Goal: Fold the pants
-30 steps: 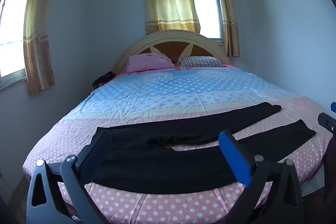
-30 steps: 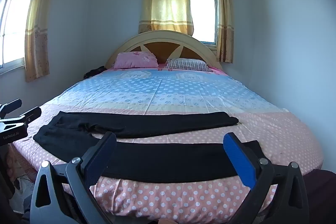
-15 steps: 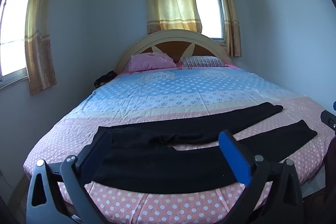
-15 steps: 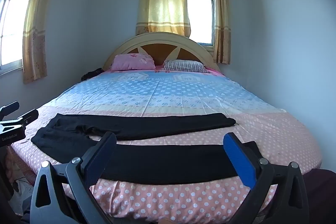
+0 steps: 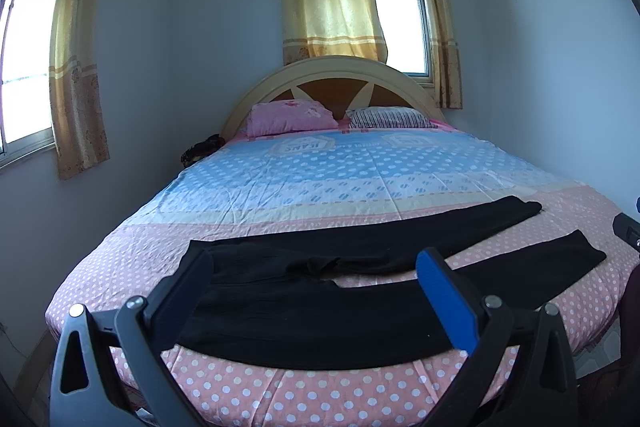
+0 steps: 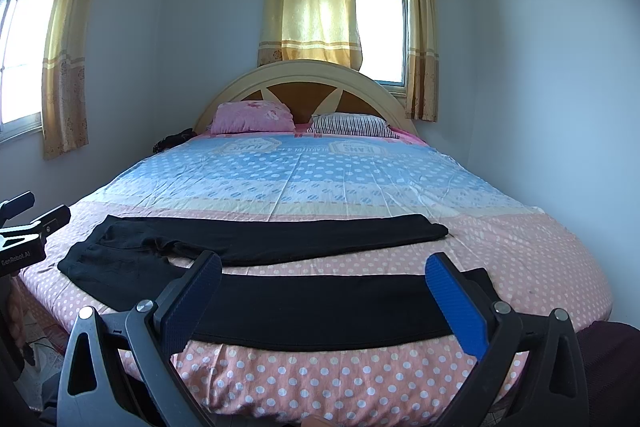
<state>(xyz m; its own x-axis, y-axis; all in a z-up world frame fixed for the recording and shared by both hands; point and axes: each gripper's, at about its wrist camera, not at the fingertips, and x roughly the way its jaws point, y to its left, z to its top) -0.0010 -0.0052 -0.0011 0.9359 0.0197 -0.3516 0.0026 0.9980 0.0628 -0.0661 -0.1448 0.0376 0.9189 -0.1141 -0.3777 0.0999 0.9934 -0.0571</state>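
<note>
- black fabric pants (image 5: 320,311) lie spread flat across the foot of the pink polka-dot bed (image 5: 320,399), legs parted, cuffs toward 3 o'clock.
- left gripper (image 5: 312,291) and right gripper (image 6: 320,291) hover, jaws wide apart, nothing held.
- risk: pinching one layer, or the bedsheet too, would skew the fold.

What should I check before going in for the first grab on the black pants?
1. Left gripper open and empty: ok.
2. Right gripper open and empty: ok.
3. Black pants spread flat across the foot of the bed, legs apart: ok.
4. Waistband on the left gripper's side, hems on the right gripper's side: ok.
5. Crotch area smooth: not ok, some bunching.
6. Near leg fully on the bed: cannot tell, the fingers cover part of it.
</note>
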